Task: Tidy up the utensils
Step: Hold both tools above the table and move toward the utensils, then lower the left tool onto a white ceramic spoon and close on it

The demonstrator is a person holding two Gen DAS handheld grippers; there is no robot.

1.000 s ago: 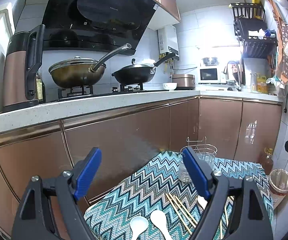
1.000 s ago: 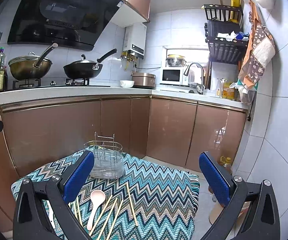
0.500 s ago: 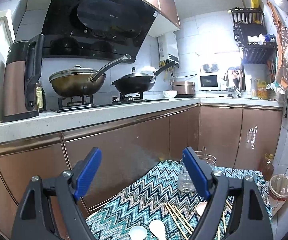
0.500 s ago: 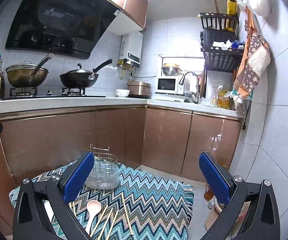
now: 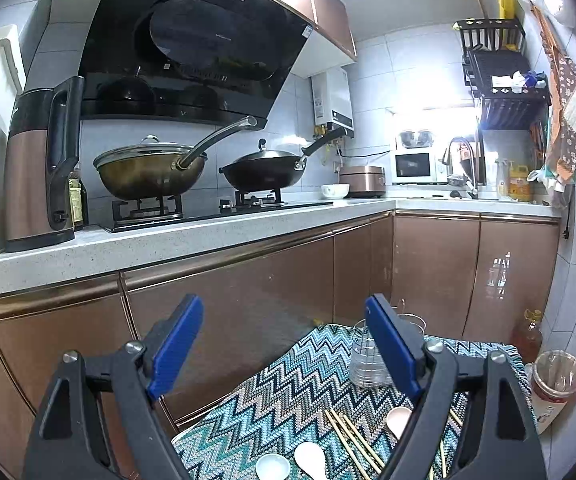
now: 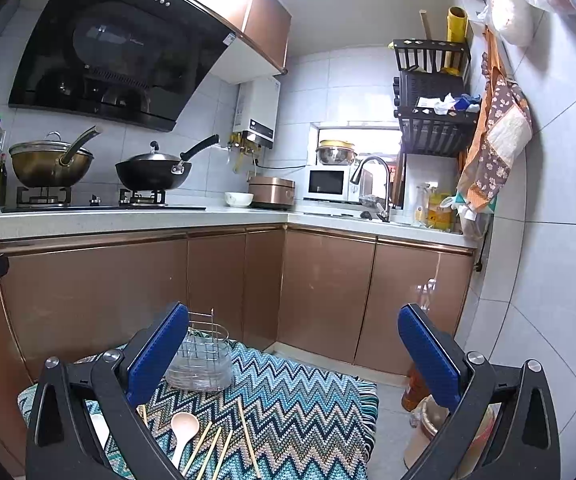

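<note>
Both grippers hang above the zigzag cloth with jaws spread wide and nothing held — the left gripper over its near-left part, the right gripper over its right edge. On the cloth, the wire utensil holder stands upright at the far side, toward the cabinets. Nearer the cameras lie the loose pieces — bamboo chopsticks in a scattered fan, a pink spoon just beside them, and two white spoons close together.
</note>
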